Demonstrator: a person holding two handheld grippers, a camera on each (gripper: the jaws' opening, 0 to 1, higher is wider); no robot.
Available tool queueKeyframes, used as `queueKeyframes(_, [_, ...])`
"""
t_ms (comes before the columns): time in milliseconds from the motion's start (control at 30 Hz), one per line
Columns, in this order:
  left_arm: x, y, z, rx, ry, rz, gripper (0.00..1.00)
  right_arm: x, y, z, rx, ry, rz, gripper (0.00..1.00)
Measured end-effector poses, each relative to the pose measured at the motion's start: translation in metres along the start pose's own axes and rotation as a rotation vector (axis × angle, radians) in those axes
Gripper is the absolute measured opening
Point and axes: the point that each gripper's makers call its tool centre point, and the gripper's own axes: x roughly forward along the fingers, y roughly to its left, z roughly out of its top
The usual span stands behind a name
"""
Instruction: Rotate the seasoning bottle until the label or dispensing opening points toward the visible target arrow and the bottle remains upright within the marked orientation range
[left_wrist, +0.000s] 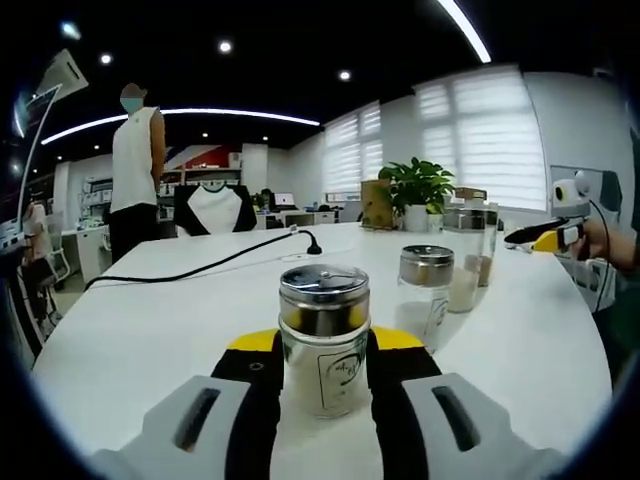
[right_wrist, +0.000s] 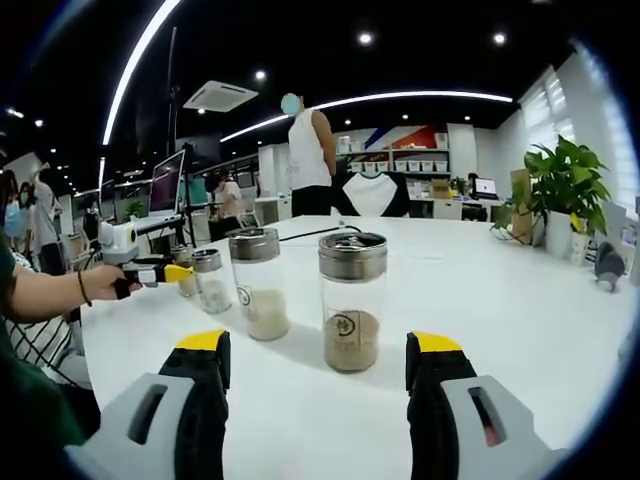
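Observation:
A short glass seasoning bottle (left_wrist: 323, 300) with a metal lid and a printed label stands upright on the white table (left_wrist: 130, 340). My left gripper (left_wrist: 325, 342) is shut on it, with the black pads pressed to both its sides. In the right gripper view the left gripper (right_wrist: 170, 272), held by a hand, reaches toward the small bottles (right_wrist: 210, 282) at the left. My right gripper (right_wrist: 318, 345) is open, and a taller bottle of brown seasoning (right_wrist: 352, 300) stands upright just beyond its jaws. The right gripper (left_wrist: 530, 237) also shows at the right edge of the left gripper view.
Another small bottle (left_wrist: 425, 290) and two taller ones (left_wrist: 465, 260) stand behind the held one. A tall bottle of white grains (right_wrist: 258, 285) stands left of the brown one. A black cable (left_wrist: 200, 268) crosses the table. A potted plant (left_wrist: 420, 185) sits at the far edge. A person (left_wrist: 135, 160) stands beyond.

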Motion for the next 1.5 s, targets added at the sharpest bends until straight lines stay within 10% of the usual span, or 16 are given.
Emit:
queueKeyframes(200, [-0.007, -0.002, 0.020, 0.032, -0.087, 0.082, 0.65, 0.000, -0.002, -0.002, 0.004, 0.001, -0.008, 0.73])
queueKeyframes(800, [-0.046, -0.039, 0.046, 0.015, -0.119, 0.265, 0.94, -0.004, -0.008, 0.001, -0.002, -0.064, -0.024, 0.73])
queueKeyframes(1500, [-0.070, -0.055, 0.059, 0.047, -0.169, 0.345, 1.00, -0.010, -0.010, -0.007, 0.006, -0.116, -0.075, 0.86])
